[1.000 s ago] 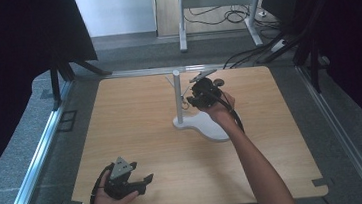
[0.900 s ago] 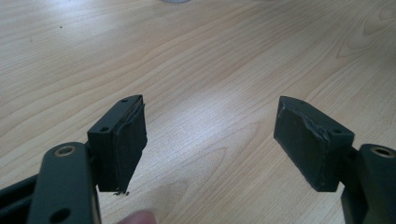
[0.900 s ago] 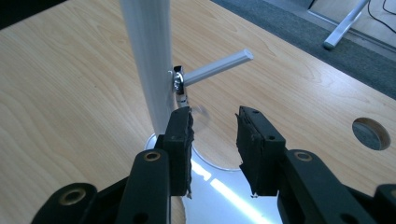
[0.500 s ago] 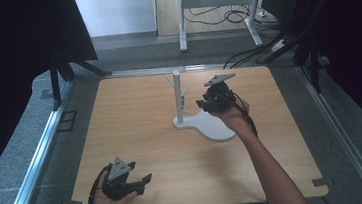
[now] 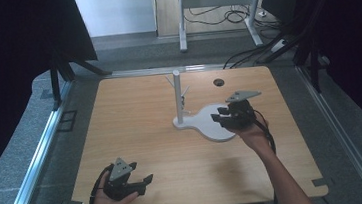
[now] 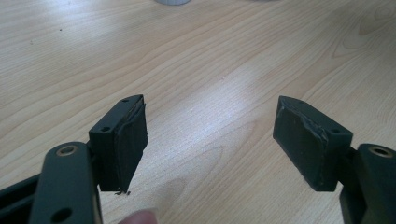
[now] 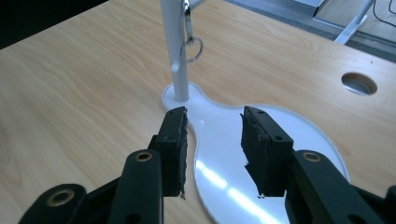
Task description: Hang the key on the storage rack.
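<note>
A light wooden desk is seen from the high view, with a round cable hole near its far edge. A white stand is set toward the middle of the far half: a flat, pear-shaped base from whose narrow end a thin white post rises upright, with short pegs near the top.

In the high view something small and dark is seen hanging beside the post, too small to make out there; in the right gripper view it is shown as a metal ring hung on a short clasp, close against the post.

The right hand-held gripper is held above the wide end of the base, near the desk's right edge. In its own view the jaws are parted by a moderate gap, nothing is held between them, and they are pointed at the foot of the post.

The left hand-held gripper is held low at the near-left corner of the desk. Its own view shows the jaws spread wide over bare wood, with nothing gripped, and a fingertip at the bottom edge.
</note>
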Demonstrator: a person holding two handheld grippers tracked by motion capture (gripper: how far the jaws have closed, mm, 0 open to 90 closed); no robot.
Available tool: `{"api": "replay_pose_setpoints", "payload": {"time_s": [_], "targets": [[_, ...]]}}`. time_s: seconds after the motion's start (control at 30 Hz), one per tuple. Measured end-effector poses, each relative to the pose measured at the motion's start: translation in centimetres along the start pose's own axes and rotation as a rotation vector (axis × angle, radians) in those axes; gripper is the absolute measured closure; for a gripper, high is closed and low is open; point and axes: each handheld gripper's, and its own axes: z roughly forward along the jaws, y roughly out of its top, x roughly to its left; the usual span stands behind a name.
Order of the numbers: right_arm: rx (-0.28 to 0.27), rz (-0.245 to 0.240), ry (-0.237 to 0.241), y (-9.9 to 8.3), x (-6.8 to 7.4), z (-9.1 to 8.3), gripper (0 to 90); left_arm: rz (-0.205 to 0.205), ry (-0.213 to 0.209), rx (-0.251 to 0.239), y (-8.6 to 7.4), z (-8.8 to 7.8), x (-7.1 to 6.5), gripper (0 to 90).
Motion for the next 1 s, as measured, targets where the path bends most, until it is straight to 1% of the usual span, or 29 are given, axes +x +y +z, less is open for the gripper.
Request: {"api": "replay_pose_setpoints", "payload": {"time_s": [0.03, 0.07, 0.1, 0.17, 0.23, 0.27, 0.3, 0.33, 0.37, 0.4, 0.43, 0.47, 0.5, 0.53, 0.57, 0.63, 0.67, 0.7, 0.87, 1.0], "targets": [[-0.013, 0.017, 0.005, -1.2, 0.0, -0.6, 60.2, 0.003, 0.001, 0.002, 0.0, 0.1, 0.0, 26.7], [-0.013, 0.017, 0.005, -1.2, 0.0, -0.6, 60.2, 0.003, 0.001, 0.002, 0.0, 0.1, 0.0, 26.7], [-0.014, 0.022, 0.009, -1.7, 0.0, -0.8, 59.9, 0.004, 0.0, 0.005, 0.0, 0.1, 0.0, 26.7], [-0.034, 0.043, 0.02, -3.9, 0.1, -1.6, 59.1, 0.006, 0.0, 0.01, 0.0, 0.3, -0.1, 26.7], [-0.037, 0.056, 0.022, -5.2, 0.2, -2.0, 58.9, 0.004, -0.003, 0.011, -0.1, 0.3, -0.2, 26.7], [-0.037, 0.056, 0.022, -5.2, 0.2, -2.0, 58.9, 0.004, -0.003, 0.011, -0.1, 0.3, -0.2, 26.6], [-0.041, 0.07, 0.02, -6.6, 0.2, -2.5, 58.7, 0.005, -0.002, 0.011, 0.0, 0.3, -0.3, 26.7], [-0.041, 0.07, 0.02, -6.6, 0.2, -2.5, 58.7, 0.005, -0.002, 0.011, 0.0, 0.3, -0.3, 26.7], [-0.042, 0.082, 0.02, -7.8, 0.2, -2.8, 58.5, 0.003, -0.002, 0.012, -0.1, 0.4, -0.2, 26.7], [-0.042, 0.082, 0.02, -7.8, 0.2, -2.8, 58.5, 0.003, -0.002, 0.012, -0.1, 0.4, -0.2, 26.7], [-0.043, 0.091, 0.018, -8.9, 0.2, -3.2, 58.3, 0.003, -0.003, 0.013, -0.1, 0.4, -0.2, 26.7], [-0.043, 0.091, 0.018, -8.9, 0.2, -3.2, 58.3, 0.003, -0.003, 0.013, -0.1, 0.4, -0.2, 26.7], [-0.042, 0.1, 0.013, -10.0, 0.2, -3.5, 57.9, 0.0, -0.001, 0.013, -0.1, 0.4, -0.2, 26.7], [-0.043, 0.105, 0.007, -10.3, 0.2, -3.6, 58.0, 0.0, -0.001, 0.013, -0.1, 0.4, -0.2, 26.7], [-0.03, 0.108, 0.006, -10.8, 0.0, -3.7, 57.7, 0.002, -0.001, 0.014, -0.1, 0.4, -0.1, 26.7], [-0.02, 0.106, 0.001, -11.0, 0.0, -3.7, 57.3, 0.003, -0.001, 0.015, -0.1, 0.5, -0.2, 26.7], [-0.016, 0.111, -0.017, -11.3, -0.2, -4.0, 57.4, 0.004, -0.001, 0.016, -0.1, 0.5, -0.2, 26.7], [-0.021, 0.127, -0.011, -11.7, -0.3, -4.2, 57.3, 0.005, -0.003, 0.015, -0.1, 0.5, -0.3, 26.7], [-0.015, 0.134, -0.016, -12.3, -0.5, -4.5, 56.9, 0.008, -0.009, 0.02, -0.1, 0.7, -0.5, 26.7], [-0.015, 0.121, -0.032, -12.3, -0.4, -4.6, 54.0, 0.01, -0.011, 0.023, -0.2, 0.9, -0.6, 26.7]]}}
